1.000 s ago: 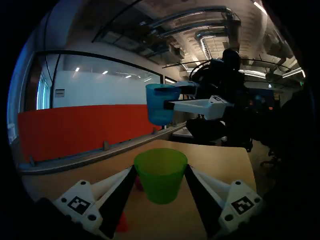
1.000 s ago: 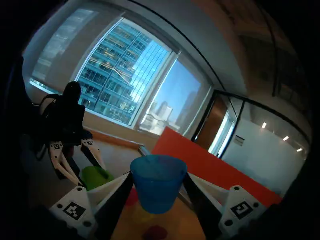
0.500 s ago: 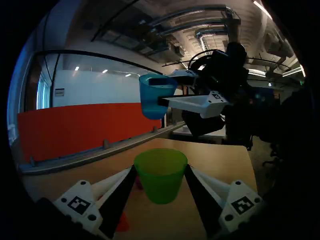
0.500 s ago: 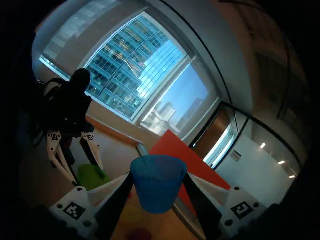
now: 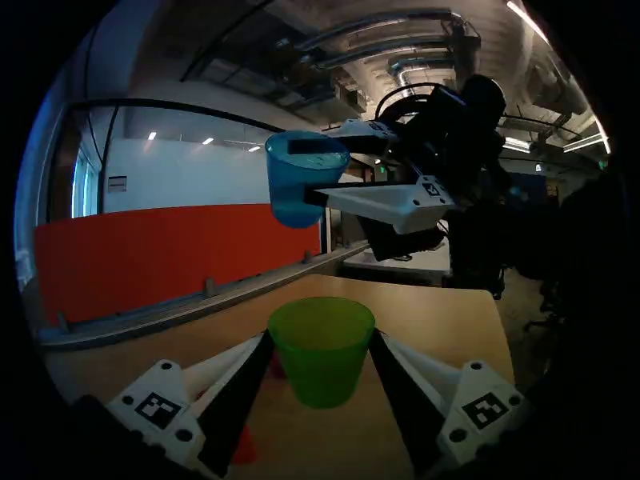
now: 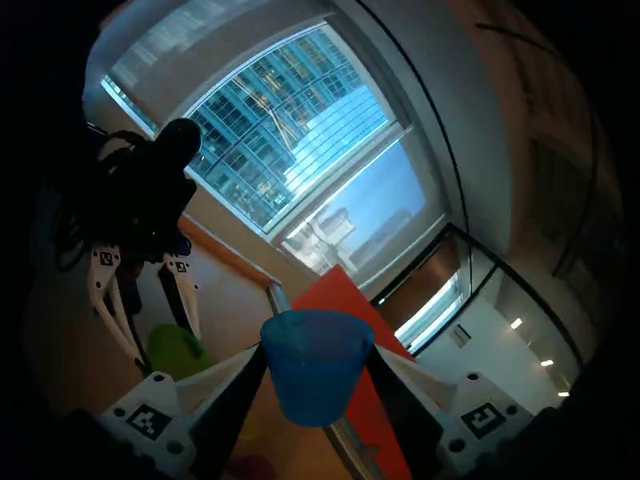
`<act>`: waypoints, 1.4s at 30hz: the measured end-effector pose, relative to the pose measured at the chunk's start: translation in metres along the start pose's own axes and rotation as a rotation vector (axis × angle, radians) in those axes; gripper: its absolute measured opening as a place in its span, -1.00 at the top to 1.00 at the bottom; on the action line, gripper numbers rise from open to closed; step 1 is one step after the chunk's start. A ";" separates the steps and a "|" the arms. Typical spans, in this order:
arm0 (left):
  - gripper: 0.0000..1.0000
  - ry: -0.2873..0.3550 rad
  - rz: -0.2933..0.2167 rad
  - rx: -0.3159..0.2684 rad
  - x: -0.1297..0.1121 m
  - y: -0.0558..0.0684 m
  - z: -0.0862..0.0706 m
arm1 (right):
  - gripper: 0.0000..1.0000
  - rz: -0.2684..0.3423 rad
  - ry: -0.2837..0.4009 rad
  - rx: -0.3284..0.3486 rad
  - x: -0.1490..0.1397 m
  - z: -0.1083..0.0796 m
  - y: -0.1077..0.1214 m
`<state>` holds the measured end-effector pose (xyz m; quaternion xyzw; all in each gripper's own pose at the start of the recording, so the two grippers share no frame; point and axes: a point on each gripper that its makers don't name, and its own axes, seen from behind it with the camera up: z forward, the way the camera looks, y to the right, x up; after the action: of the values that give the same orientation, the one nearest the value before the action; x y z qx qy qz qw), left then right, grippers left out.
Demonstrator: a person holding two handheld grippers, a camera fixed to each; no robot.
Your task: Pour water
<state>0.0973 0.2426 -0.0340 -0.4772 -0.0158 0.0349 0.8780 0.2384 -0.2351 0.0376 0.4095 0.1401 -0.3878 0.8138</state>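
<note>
Right gripper [image 6: 317,356], pinching blue cup [image 5: 302,182], rose, perhaps tilting; left gripper [image 5: 321,346] pinches green cup [image 5: 322,364].

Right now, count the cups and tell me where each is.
2: the green cup gripped in the left tongs, the blue cup held higher in the right tongs.

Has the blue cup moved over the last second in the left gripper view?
Yes. The blue cup has gone up and left against the orange wall panel, and sits higher over the green cup.
</note>
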 end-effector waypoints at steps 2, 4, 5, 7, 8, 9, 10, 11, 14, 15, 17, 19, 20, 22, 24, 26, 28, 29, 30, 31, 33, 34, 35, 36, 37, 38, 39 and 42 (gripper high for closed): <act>-0.72 -0.001 0.000 -0.002 0.000 0.001 0.001 | -0.79 -0.020 -0.002 0.000 0.000 0.001 0.001; -0.72 -0.001 0.001 -0.004 0.001 0.001 0.001 | -0.79 -0.041 -0.004 0.001 0.000 0.002 0.001; -0.72 -0.001 0.001 -0.005 0.001 0.002 0.002 | -0.79 -0.051 -0.005 0.001 0.000 0.003 0.002; -0.72 -0.001 0.002 -0.007 0.001 0.002 0.002 | -0.79 -0.069 -0.008 0.001 0.001 0.004 0.002; -0.72 -0.001 0.002 -0.008 0.001 0.003 0.002 | -0.79 -0.076 -0.009 0.001 0.001 0.005 0.003; -0.72 -0.001 0.003 -0.009 0.001 0.003 0.002 | -0.79 -0.084 -0.010 0.000 0.001 0.005 0.003; -0.72 -0.001 0.004 -0.009 0.001 0.003 0.003 | -0.79 -0.093 -0.011 -0.001 0.001 0.006 0.003; -0.72 -0.002 0.004 -0.009 0.001 0.003 0.003 | -0.78 -0.100 -0.012 -0.002 0.001 0.006 0.004; -0.72 -0.003 0.006 -0.009 0.001 0.004 0.002 | -0.79 -0.124 -0.017 -0.003 0.000 0.007 0.005; -0.72 -0.004 0.007 -0.009 0.001 0.004 0.002 | -0.79 -0.132 -0.019 -0.003 0.000 0.008 0.005; -0.72 -0.004 0.012 -0.010 0.001 0.004 0.003 | -0.79 -0.146 -0.024 0.000 -0.001 0.008 0.006; -0.72 -0.004 0.017 -0.010 0.001 0.004 0.002 | -0.79 -0.162 -0.027 0.001 -0.001 0.009 0.007; -0.72 -0.003 0.019 -0.010 0.001 0.004 0.002 | -0.79 -0.171 -0.029 0.000 -0.001 0.009 0.008; -0.72 -0.001 0.022 -0.011 0.002 0.004 0.002 | -0.79 -0.191 -0.033 -0.002 -0.001 0.009 0.010; -0.72 0.002 0.024 -0.011 0.003 0.005 0.002 | -0.79 -0.210 -0.036 -0.004 -0.001 0.009 0.011; -0.72 0.004 0.024 -0.013 0.004 0.005 0.002 | -0.79 -0.224 -0.037 -0.004 -0.001 0.009 0.011; -0.72 0.005 0.024 -0.011 0.004 0.005 0.002 | -0.79 -0.237 -0.039 -0.003 0.000 0.009 0.012; -0.72 0.006 0.024 -0.010 0.005 0.005 0.002 | -0.78 -0.243 -0.040 -0.003 -0.001 0.008 0.012; -0.72 0.006 0.024 -0.009 0.005 0.005 0.003 | -0.79 -0.249 -0.041 -0.003 -0.001 0.008 0.012; -0.72 0.007 0.024 -0.009 0.005 0.005 0.003 | -0.79 -0.257 -0.042 -0.004 -0.001 0.008 0.013; -0.72 0.007 0.023 -0.009 0.005 0.004 0.003 | -0.79 -0.270 -0.045 -0.007 -0.002 0.008 0.015; -0.72 0.007 0.022 -0.009 0.005 0.005 0.003 | -0.79 -0.279 -0.047 -0.007 -0.002 0.008 0.016; -0.72 0.007 0.021 -0.009 0.005 0.005 0.003 | -0.78 -0.287 -0.049 -0.008 -0.003 0.008 0.016; -0.72 0.007 0.021 -0.009 0.005 0.005 0.003 | -0.78 -0.294 -0.051 -0.009 -0.003 0.008 0.017; -0.72 0.007 0.020 -0.009 0.005 0.005 0.003 | -0.79 -0.301 -0.052 -0.010 -0.003 0.008 0.017; -0.72 0.007 0.020 -0.009 0.004 0.005 0.003 | -0.79 -0.307 -0.054 -0.011 -0.003 0.008 0.018; -0.72 0.006 0.019 -0.009 0.004 0.005 0.003 | -0.79 -0.313 -0.055 -0.012 -0.004 0.008 0.018; -0.72 0.005 0.018 -0.012 0.004 0.006 0.004 | -0.78 -0.327 -0.057 -0.014 -0.004 0.007 0.019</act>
<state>0.1005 0.2493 -0.0367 -0.4824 -0.0095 0.0417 0.8749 0.2488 -0.2320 0.0549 0.3641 0.1844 -0.5256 0.7465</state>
